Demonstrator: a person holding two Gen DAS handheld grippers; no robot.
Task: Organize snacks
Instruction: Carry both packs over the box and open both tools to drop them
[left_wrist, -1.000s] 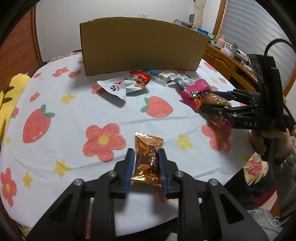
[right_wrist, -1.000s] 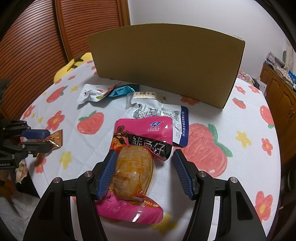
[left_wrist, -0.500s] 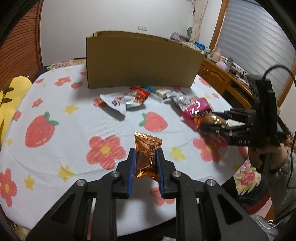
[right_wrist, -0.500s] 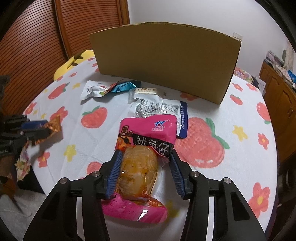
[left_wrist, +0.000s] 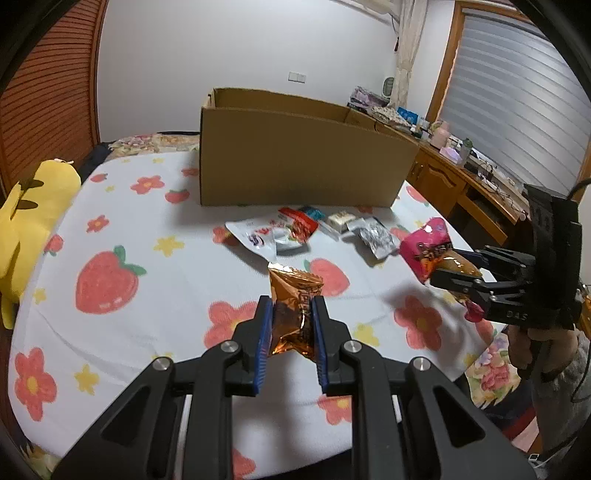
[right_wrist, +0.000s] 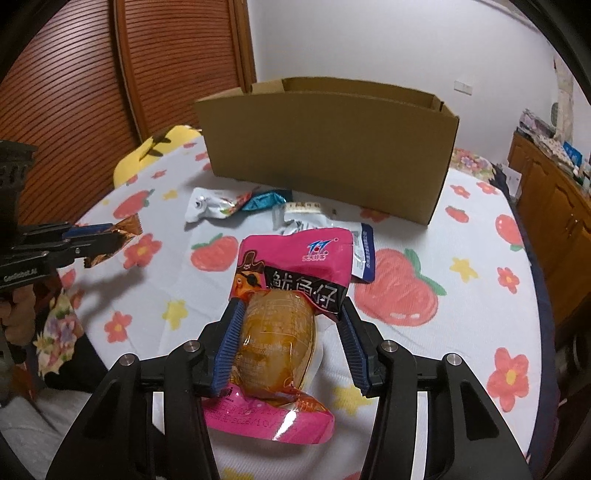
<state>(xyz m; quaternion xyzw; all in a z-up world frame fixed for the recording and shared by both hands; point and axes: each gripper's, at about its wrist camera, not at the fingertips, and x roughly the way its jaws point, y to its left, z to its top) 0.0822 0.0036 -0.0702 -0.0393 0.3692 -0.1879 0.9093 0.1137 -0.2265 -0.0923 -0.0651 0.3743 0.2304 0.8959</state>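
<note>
Your left gripper (left_wrist: 291, 325) pinched the orange packet (left_wrist: 295, 312) and your right gripper (right_wrist: 286, 341) the pink pouch (right_wrist: 291, 306), above loose snacks (left_wrist: 273, 236) fronting the cardboard box (left_wrist: 295, 162), its inside hidden.

Home bedroom: floral bedspread (left_wrist: 155, 258), yellow plush toy (left_wrist: 33, 206), cluttered wooden dresser (left_wrist: 461, 177), window blinds (left_wrist: 517, 103).

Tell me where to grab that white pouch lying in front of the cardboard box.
Grip the white pouch at its bare pointed corner nearest the camera, coming down from above. It lies flat, and a red packet overlaps its far end, so the free near corner looks easiest.
</note>
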